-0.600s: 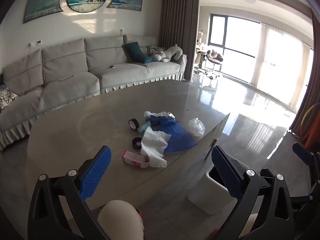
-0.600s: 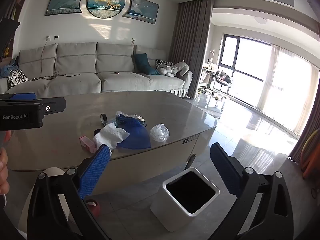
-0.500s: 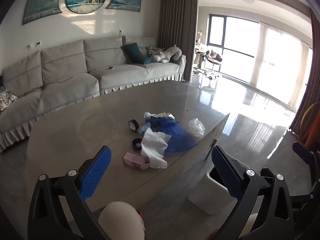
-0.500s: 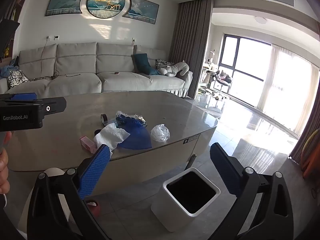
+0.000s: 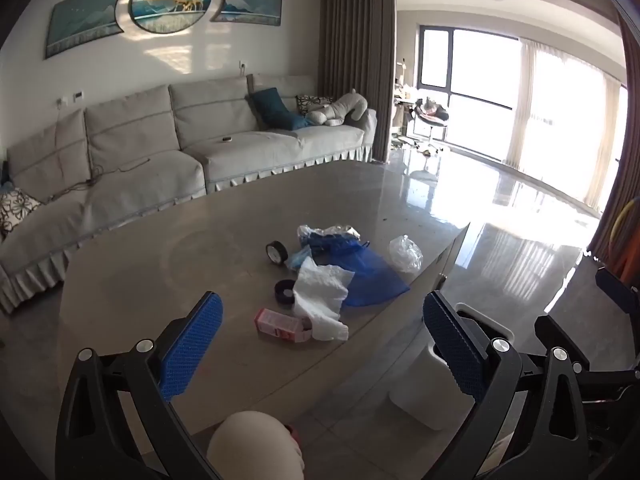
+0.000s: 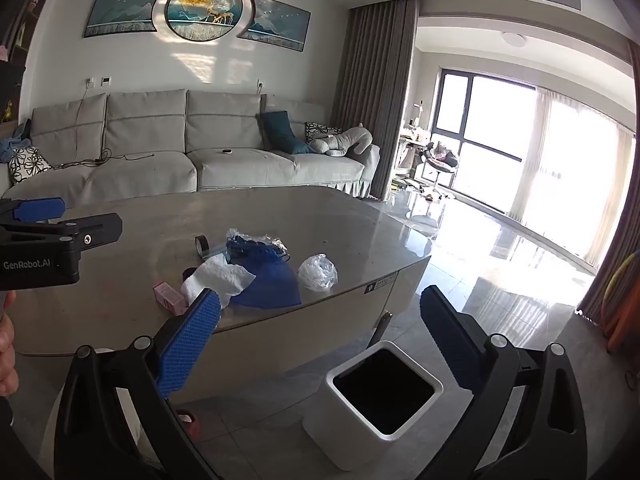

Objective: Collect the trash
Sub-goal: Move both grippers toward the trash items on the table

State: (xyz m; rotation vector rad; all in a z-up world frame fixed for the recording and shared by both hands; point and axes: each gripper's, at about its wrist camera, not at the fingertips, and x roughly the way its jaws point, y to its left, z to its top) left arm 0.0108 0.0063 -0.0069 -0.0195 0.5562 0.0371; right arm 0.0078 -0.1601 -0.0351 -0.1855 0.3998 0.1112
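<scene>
Almost nothing has changed over the last half second: your left gripper (image 5: 318, 336) has only drifted slightly, the trash pile sits where it did, and nothing has been picked up, so by my reading the collecting has not begun.

Both grippers are released, jaws spread wide and empty. Your right gripper (image 6: 318, 332) hangs off the surface's near edge, above the floor, with the white bin (image 6: 374, 400) standing open just below and ahead of it. Your left gripper hovers over the near part of the surface (image 5: 160, 256), well short of the pile.

The trash lies clustered near the surface's right-hand edge:
- a pink carton (image 5: 280, 326), nearest your left gripper, touching the crumpled white tissue (image 5: 322, 300)
- a blue plastic bag (image 5: 368, 276) partly under the tissue
- a crinkled silver-and-blue wrapper (image 5: 328, 234) behind that
- a clear plastic wad (image 5: 406, 254), apart from the rest, closest to the edge
- two dark tape rolls (image 5: 277, 252), one upright, one lying flat beside the tissue

Since nothing has shifted, every piece is yet to go into the bin. The pink carton looks like the easiest first grasp for your left gripper; the tissue and bag will likely crumple and may drag neighbours.
</scene>
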